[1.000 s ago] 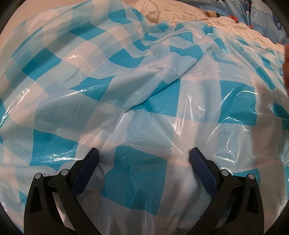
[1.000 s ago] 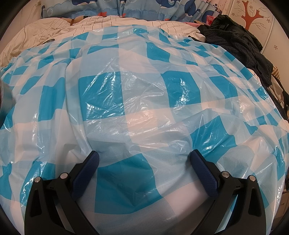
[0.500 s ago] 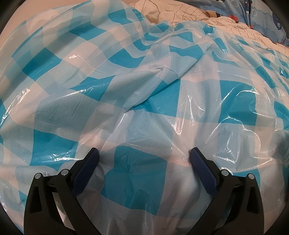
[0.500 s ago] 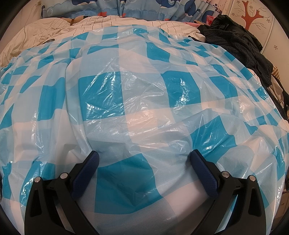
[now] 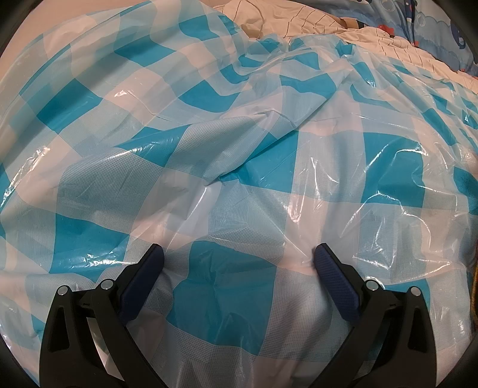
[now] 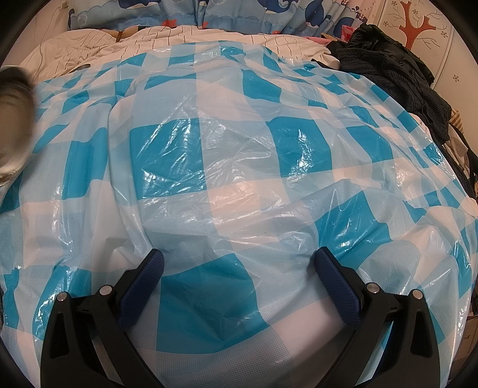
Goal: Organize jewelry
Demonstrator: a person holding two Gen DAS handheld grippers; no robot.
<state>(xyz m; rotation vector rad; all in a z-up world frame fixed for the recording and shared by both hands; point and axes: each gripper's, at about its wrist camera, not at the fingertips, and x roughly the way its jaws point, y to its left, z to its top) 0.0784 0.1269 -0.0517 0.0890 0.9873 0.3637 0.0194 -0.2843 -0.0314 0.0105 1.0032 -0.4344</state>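
Note:
No jewelry shows in either view. A wrinkled blue-and-white checked plastic sheet [image 5: 239, 167] covers the surface under both tools and fills the right wrist view too, as the same sheet [image 6: 239, 179]. My left gripper [image 5: 238, 256] hovers low over it, open, nothing between its blue-padded fingers. My right gripper [image 6: 238, 258] is likewise open and empty above the sheet. A blurred grey rounded object [image 6: 13, 125] enters the right wrist view at the far left edge; I cannot tell what it is.
Beyond the sheet lies a cream striped bedcover [image 6: 191, 38], backed by a blue cartoon-print curtain [image 6: 239, 12]. A heap of dark clothing [image 6: 397, 74] lies at the far right. The bedcover [image 5: 313, 21] also shows in the left wrist view.
Both grippers have stayed put and open. A blurred grey object has come into the right wrist view at the left edge, where none was half a second ago.

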